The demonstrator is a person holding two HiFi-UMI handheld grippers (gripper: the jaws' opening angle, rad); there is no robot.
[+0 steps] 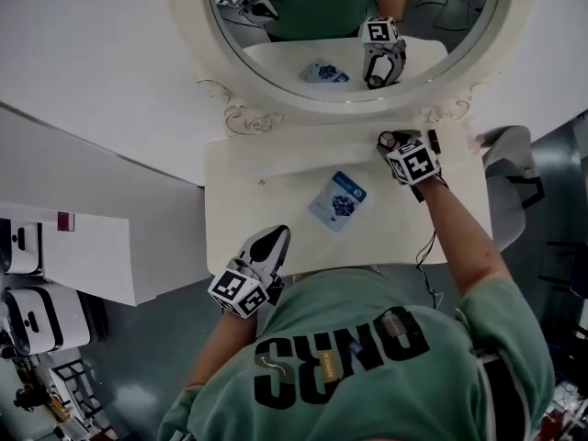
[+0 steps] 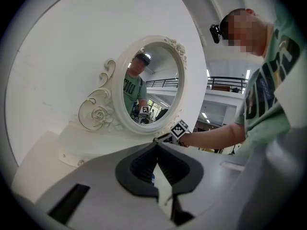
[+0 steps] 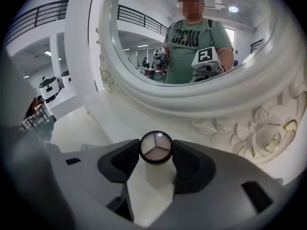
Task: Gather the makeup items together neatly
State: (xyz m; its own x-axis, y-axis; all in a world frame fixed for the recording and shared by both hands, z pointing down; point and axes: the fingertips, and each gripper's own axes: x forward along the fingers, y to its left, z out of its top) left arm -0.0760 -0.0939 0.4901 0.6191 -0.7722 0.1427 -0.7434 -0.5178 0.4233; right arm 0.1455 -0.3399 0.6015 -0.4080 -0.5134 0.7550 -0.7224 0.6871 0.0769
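My right gripper (image 1: 390, 143) is at the back right of the white vanity table (image 1: 266, 205), close under the mirror's frame. It is shut on a small round black-rimmed compact (image 3: 155, 147) with three pale shades, pinched at its sides between the two pads; the head view shows this compact (image 1: 387, 140) too. A short black stick-shaped item (image 1: 434, 141) lies just right of it. In the table's middle lies a flat blue and white packet (image 1: 338, 199). My left gripper (image 1: 278, 234) hovers at the front left edge, its jaws (image 2: 157, 150) meeting at the tips with nothing held.
A round mirror (image 1: 303, 26) in an ornate white frame (image 3: 249, 123) stands along the table's back. A white chair (image 1: 510, 186) is at the table's right end. White boxes and units (image 1: 41, 315) stand on the floor to the left.
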